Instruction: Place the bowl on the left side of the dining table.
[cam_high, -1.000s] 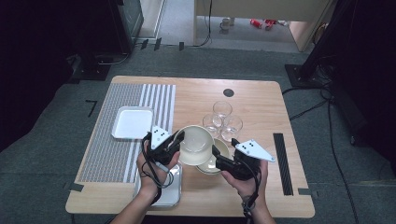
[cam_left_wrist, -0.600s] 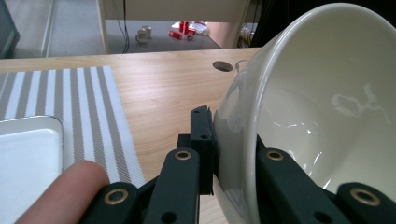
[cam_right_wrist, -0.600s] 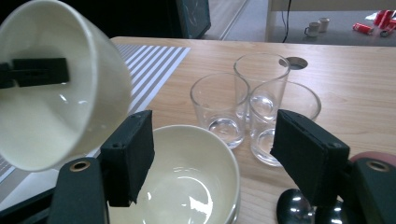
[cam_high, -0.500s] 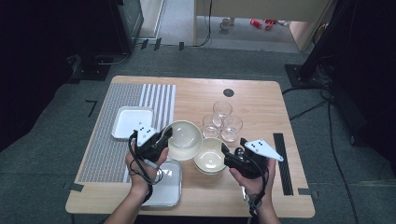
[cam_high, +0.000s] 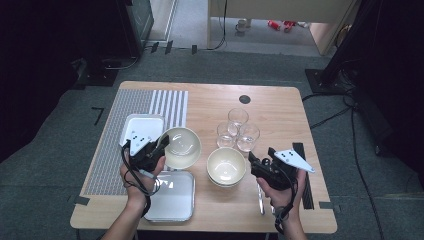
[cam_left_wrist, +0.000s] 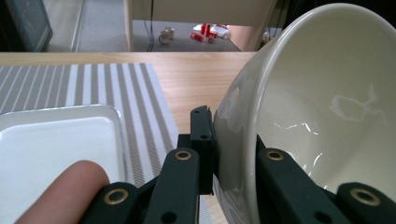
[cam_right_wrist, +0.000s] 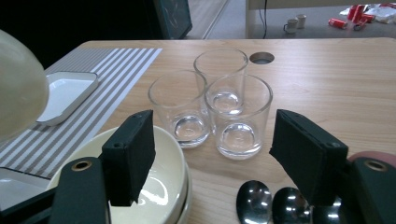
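The left tongs (cam_high: 161, 145) pinch the rim of a cream bowl (cam_high: 182, 147), one jaw inside and one outside its wall, and hold it tilted above the surface (cam_high: 270, 107), between the white tray (cam_high: 145, 124) on the striped mat (cam_high: 167, 102) and the stacked bowls (cam_high: 226, 167). The held bowl has nothing in it; its glaze carries only reflections. The stacked bowls sit on the wood in front of three clear glasses (cam_high: 236, 132), which stand touching one another and hold nothing. A metal tray (cam_high: 172, 197) lies at the near edge, below the held bowl, with a bare, shiny floor. The right tongs (cam_high: 256, 162) hang spread just right of the stacked bowls, with nothing between the jaws.

The left gripper view shows the grip up close: the bowl (cam_left_wrist: 322, 107) stands nearly on edge, its wall clamped between the black jaws, with the white tray (cam_left_wrist: 60, 140) beside it and a fingertip (cam_left_wrist: 65, 186) at the bottom edge. The right gripper view shows the three glasses (cam_right_wrist: 212, 102) through its wide-open jaws, the top bowl of the stack (cam_right_wrist: 159, 186) under the left jaw, and two spoon bowls (cam_right_wrist: 271, 203) lying on the wood just in front of the glasses. The high view shows these spoons only as a thin glint beside the right hand (cam_high: 282, 192).
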